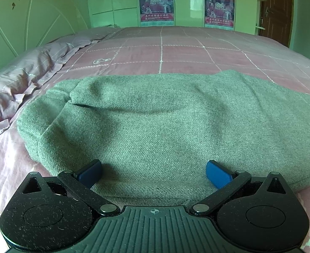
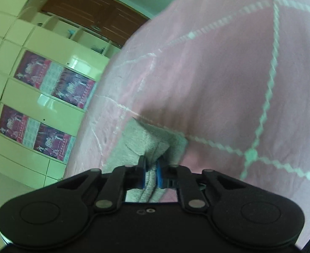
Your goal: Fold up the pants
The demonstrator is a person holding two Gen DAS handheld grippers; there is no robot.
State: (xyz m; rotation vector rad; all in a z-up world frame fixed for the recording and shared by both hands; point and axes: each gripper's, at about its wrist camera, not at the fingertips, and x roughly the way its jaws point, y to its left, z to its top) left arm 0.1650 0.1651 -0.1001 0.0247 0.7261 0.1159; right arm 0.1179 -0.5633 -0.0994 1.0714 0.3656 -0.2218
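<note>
Spread wide, the left gripper (image 1: 154, 171) is held over the near edge of the green pants (image 1: 165, 122) on the bed (image 1: 197, 52); their bunched fabric is clamped in the right gripper (image 2: 151, 174).

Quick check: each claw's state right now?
Left claw: open, over the green pants, gripping nothing.
Right claw: closed on a pants fold.

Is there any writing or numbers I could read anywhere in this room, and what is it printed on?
"2010": on the left poster on the wardrobe doors.
"2010": on the right poster beside it.
Line of characters under each poster's picture: too small to read.
Calendar grids on both posters: too small to read.
Right wrist view: posters blurred, unreadable.
</note>
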